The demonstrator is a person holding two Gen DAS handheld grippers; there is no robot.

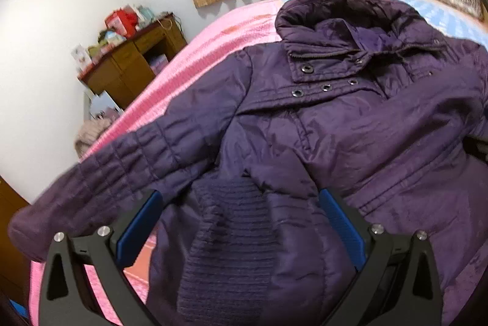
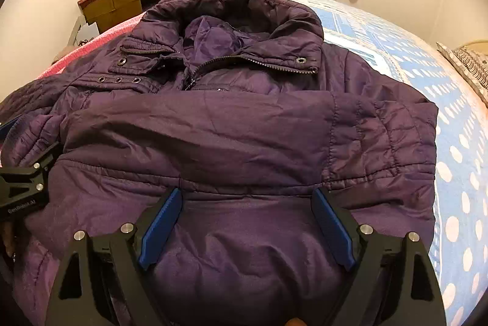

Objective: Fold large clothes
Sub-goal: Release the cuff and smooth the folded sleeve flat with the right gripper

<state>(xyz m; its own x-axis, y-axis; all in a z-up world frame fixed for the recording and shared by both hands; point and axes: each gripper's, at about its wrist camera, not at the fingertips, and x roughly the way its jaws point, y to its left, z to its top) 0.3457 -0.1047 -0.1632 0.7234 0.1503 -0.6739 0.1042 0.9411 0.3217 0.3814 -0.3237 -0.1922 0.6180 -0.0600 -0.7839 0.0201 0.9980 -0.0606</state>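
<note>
Left hand-held gripper point(image 1: 241, 231) and right hand-held gripper point(image 2: 248, 225), both wide open, angled downward

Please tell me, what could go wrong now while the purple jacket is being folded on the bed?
1. The left sleeve hangs over the pink bed edge; it may pull the jacket off.
2. The right sleeve, folded across the chest, looks puffy and may spring back.
3. Both open grippers, left and right, may pinch only the slippery top layer.

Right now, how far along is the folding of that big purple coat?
One sleeve of the purple padded coat already lies folded across its chest. The other sleeve still trails out over the pink blanket. Both grippers' jaws hover open; the body isn't folded yet.
</note>
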